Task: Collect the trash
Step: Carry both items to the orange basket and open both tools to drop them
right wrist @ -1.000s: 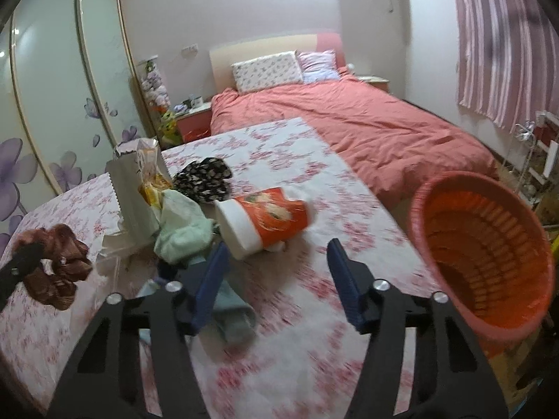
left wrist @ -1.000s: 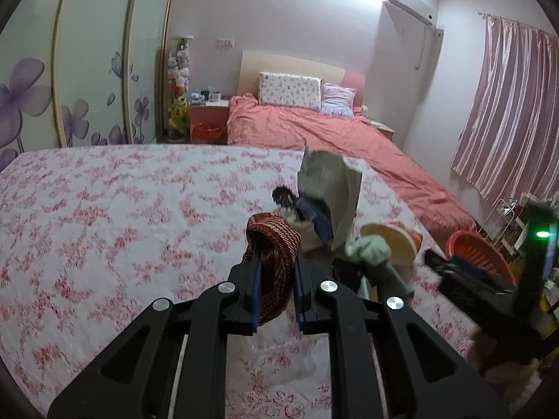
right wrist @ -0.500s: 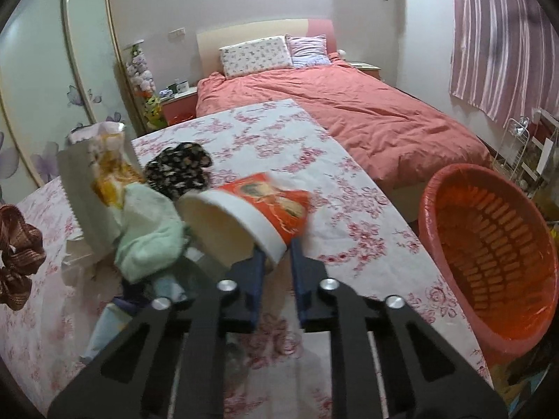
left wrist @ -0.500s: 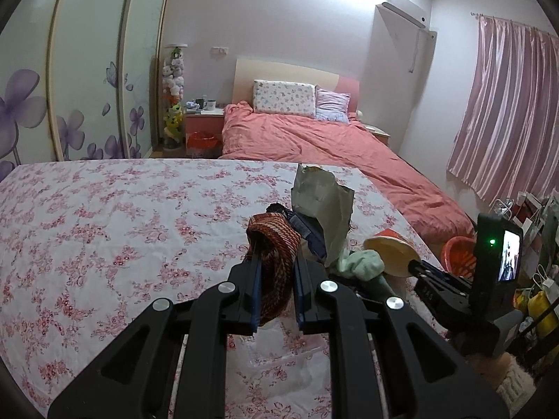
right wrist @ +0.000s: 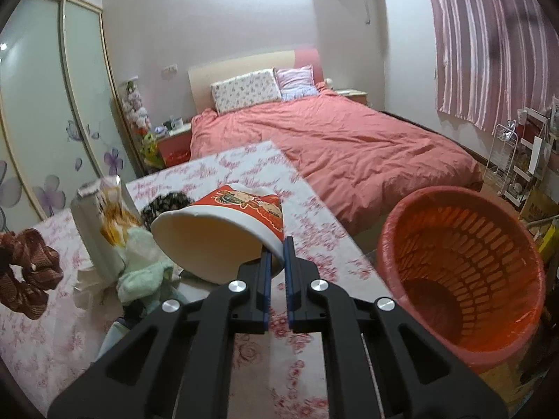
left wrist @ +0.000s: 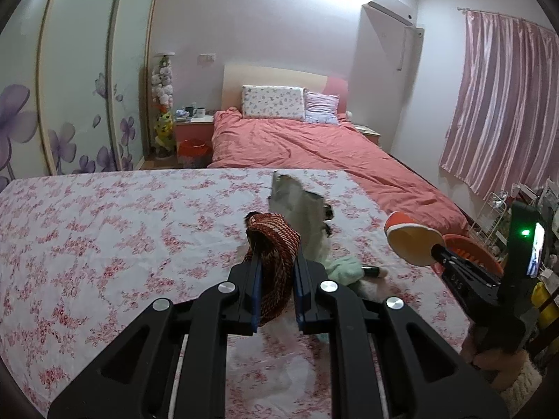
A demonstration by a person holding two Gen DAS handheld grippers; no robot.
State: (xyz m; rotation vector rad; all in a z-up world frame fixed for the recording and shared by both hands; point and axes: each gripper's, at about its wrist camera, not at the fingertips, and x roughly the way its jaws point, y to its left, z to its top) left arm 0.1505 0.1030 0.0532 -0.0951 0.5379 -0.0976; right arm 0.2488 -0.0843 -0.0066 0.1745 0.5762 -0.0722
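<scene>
Nearest the red basket [right wrist: 464, 272], w/ nothing seen inside it yet, a paper cup [right wrist: 223, 234] is clamped at its rim by the right gripper [right wrist: 276, 262]. Further left, a brown scrunchie [left wrist: 274, 255] is pinched by the left gripper [left wrist: 277, 279]; beyond, paper bag [right wrist: 97, 223] & green cloth [right wrist: 143, 262] are left on the tabletop.

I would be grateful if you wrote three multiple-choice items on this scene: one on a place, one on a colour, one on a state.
1. Where does the orange basket stand?
A. on the far bed
B. beside the floral-covered surface, right of the right tool
C. on the nightstand

2. What colour is the cloth scrunchie in the left tool?
A. reddish brown
B. blue
C. white

3. How is the paper cup held by the right tool?
A. upright, untouched
B. pinched at its rim, tipped sideways
C. crushed flat

Answers: 1 B, the basket sits lower right in the right wrist view. 2 A, the woven fabric is rust-coloured. 3 B, the pads clamp the rim and the mouth faces sideways.
</scene>
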